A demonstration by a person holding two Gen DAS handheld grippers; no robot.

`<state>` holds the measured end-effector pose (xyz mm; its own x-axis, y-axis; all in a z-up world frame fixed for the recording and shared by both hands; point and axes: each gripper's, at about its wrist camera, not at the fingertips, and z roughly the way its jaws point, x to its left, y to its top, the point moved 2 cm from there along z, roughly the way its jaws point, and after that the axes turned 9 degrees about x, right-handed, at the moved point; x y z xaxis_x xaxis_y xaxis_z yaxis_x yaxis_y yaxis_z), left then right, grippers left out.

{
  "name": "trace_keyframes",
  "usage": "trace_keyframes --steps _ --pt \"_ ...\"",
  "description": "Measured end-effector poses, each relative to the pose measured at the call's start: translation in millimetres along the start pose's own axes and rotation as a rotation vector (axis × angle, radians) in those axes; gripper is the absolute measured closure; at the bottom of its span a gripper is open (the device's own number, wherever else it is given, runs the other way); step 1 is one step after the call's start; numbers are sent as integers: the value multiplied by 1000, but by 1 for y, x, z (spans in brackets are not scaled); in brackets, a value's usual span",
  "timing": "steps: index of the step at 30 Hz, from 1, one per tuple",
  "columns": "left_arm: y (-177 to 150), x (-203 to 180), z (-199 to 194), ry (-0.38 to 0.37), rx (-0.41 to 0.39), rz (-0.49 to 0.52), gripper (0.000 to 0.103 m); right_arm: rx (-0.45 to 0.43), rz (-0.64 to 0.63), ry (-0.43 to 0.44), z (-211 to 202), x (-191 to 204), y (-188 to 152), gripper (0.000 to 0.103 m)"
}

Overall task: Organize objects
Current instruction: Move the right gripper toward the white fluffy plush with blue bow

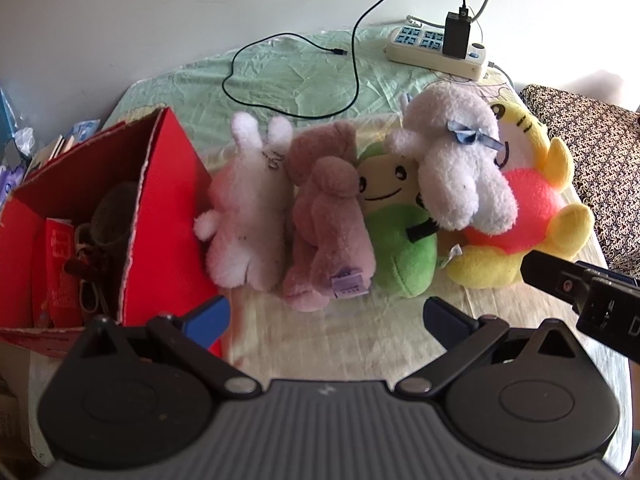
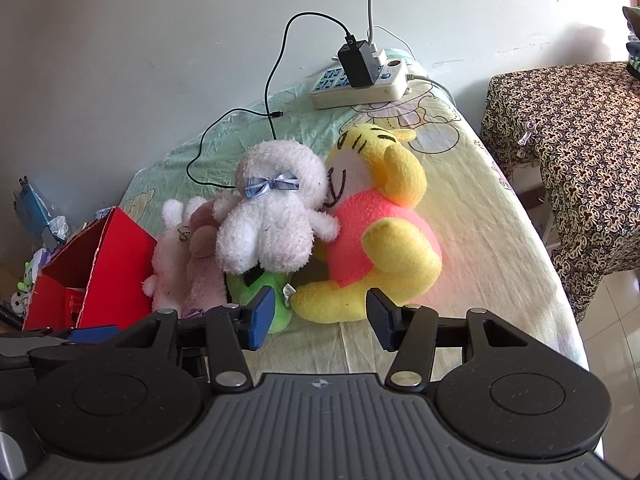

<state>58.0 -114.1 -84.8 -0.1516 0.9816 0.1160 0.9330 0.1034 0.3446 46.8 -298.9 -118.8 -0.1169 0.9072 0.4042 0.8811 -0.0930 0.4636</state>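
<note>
five plush toys lie in a row on the table (image 1: 360, 344), close together and touching. from left to right in the left wrist view: a white rabbit (image 1: 248, 216), a brown bear (image 1: 324, 224), a green toy (image 1: 400, 236) with a smiling face, a white dog (image 1: 456, 160) with a blue bow, and a yellow tiger (image 1: 532, 216) in a pink shirt. the dog lies on top, over the green toy and against the tiger. the rabbit is just beside the red box (image 1: 160, 208), which stands open at the left end of the row with some dark things inside.

the left gripper (image 1: 326, 316) is spread wide and holds nothing; it is near the bear, not touching it. the right gripper (image 2: 318, 316) is also spread and empty, in front of the green toy (image 2: 268, 292) and the tiger (image 2: 384, 240). its tip (image 1: 560, 280) shows at the right edge of the left view.

behind the toys a power strip (image 2: 360, 88) with a black charger (image 2: 356, 62) and a black cable (image 1: 312, 76) lies on the table.
</note>
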Motion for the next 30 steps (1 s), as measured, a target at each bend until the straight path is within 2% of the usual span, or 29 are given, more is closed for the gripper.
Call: trace_keyframes --steps 23,26,30 --pt "10 -11 11 -24 20 41 0 -3 38 6 4 -13 8 48" --pt "13 -10 11 -48 6 52 0 -13 49 25 3 -16 11 48" --pt "20 -10 8 -119 -8 67 0 -56 73 115 -5 -22 17 48"
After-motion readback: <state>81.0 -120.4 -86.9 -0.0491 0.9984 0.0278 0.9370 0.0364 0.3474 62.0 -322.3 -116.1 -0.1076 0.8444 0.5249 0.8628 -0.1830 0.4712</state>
